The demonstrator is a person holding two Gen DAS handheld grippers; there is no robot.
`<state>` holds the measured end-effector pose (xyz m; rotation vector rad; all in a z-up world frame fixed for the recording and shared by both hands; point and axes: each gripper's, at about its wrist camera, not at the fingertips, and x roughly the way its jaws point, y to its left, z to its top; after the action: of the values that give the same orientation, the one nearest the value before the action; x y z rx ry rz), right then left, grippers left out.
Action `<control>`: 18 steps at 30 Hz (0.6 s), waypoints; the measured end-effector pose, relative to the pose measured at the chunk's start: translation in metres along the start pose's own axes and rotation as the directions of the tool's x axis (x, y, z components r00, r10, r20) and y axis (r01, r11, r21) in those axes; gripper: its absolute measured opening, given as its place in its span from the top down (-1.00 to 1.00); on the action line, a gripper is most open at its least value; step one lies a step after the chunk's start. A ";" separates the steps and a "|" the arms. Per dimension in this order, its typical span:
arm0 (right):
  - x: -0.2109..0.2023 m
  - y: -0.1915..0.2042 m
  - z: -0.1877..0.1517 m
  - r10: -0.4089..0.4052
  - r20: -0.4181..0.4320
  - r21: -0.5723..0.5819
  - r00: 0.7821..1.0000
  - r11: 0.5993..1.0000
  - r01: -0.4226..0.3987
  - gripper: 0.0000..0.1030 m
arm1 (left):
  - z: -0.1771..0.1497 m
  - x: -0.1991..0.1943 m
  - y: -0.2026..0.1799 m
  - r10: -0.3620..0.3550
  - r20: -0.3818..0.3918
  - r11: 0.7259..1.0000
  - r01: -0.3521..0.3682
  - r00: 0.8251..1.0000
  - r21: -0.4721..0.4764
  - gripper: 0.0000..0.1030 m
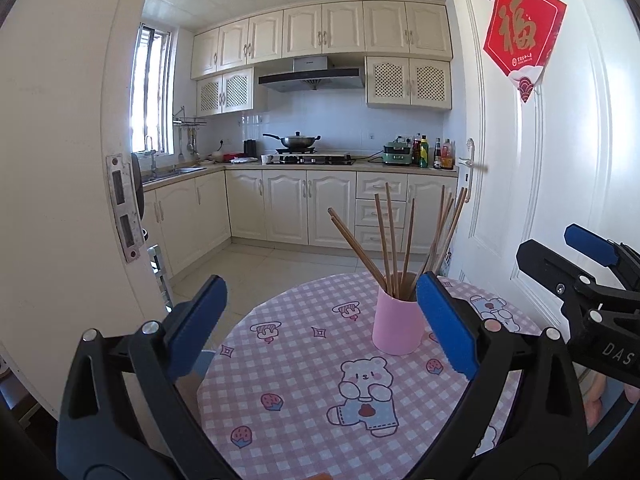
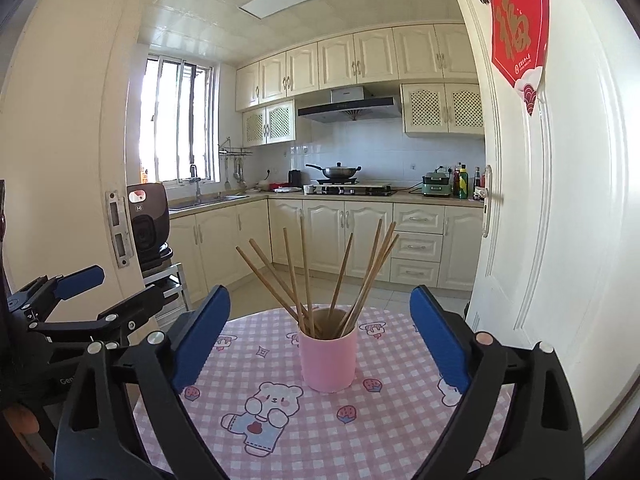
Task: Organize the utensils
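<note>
Chopsticks (image 2: 312, 276) gathered upright in pink cup (image 2: 328, 360)
Left hand-held gripper (image 1: 320, 328) and right hand-held gripper (image 2: 320, 340) spread wide, empty, cup at twelve o'clock on table (image 2: 360, 432), likely finished.

Both grippers (image 1: 320, 328) (image 2: 320, 336) wide-jawed, empty.
</note>
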<state>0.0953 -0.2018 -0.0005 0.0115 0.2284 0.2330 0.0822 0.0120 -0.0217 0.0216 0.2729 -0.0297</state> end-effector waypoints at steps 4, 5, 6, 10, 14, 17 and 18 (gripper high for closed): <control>-0.010 0.004 0.000 0.000 0.024 -0.003 1.000 1.000 0.000 -0.80 | 0.001 -0.009 -0.002 -0.012 0.017 1.000 0.012 1.000 0.000 -0.82; -0.011 0.005 -0.001 -0.002 0.030 -0.005 1.000 1.000 0.002 -0.80 | 0.001 -0.012 -0.002 -0.005 0.023 1.000 0.005 1.000 0.003 -0.82; -0.013 0.006 0.000 -0.009 0.036 -0.011 0.999 1.000 0.009 -0.80 | 0.001 -0.014 -0.003 0.000 0.028 1.000 0.000 1.000 0.006 -0.82; -0.020 0.009 0.000 -0.018 0.056 -0.019 0.998 1.000 0.019 -0.81 | 0.002 -0.019 -0.002 -0.014 0.040 1.000 0.014 0.999 -0.001 -0.82; -0.025 0.010 0.000 -0.028 0.073 -0.027 0.997 0.999 0.030 -0.82 | 0.003 -0.023 -0.001 -0.017 0.051 1.000 0.018 0.999 -0.013 -0.82; -0.027 0.013 -0.001 -0.037 0.084 -0.035 0.996 0.999 0.040 -0.83 | 0.002 -0.025 -0.001 -0.019 0.055 1.000 0.020 0.998 -0.014 -0.83; -0.028 0.013 -0.002 -0.041 0.087 -0.039 0.995 0.998 0.045 -0.83 | 0.002 -0.025 -0.002 -0.017 0.057 1.000 0.017 0.998 -0.013 -0.83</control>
<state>0.0652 -0.1953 0.0047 -0.0242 0.1372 0.1940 0.0591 0.0111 -0.0129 0.0053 0.2168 -0.0454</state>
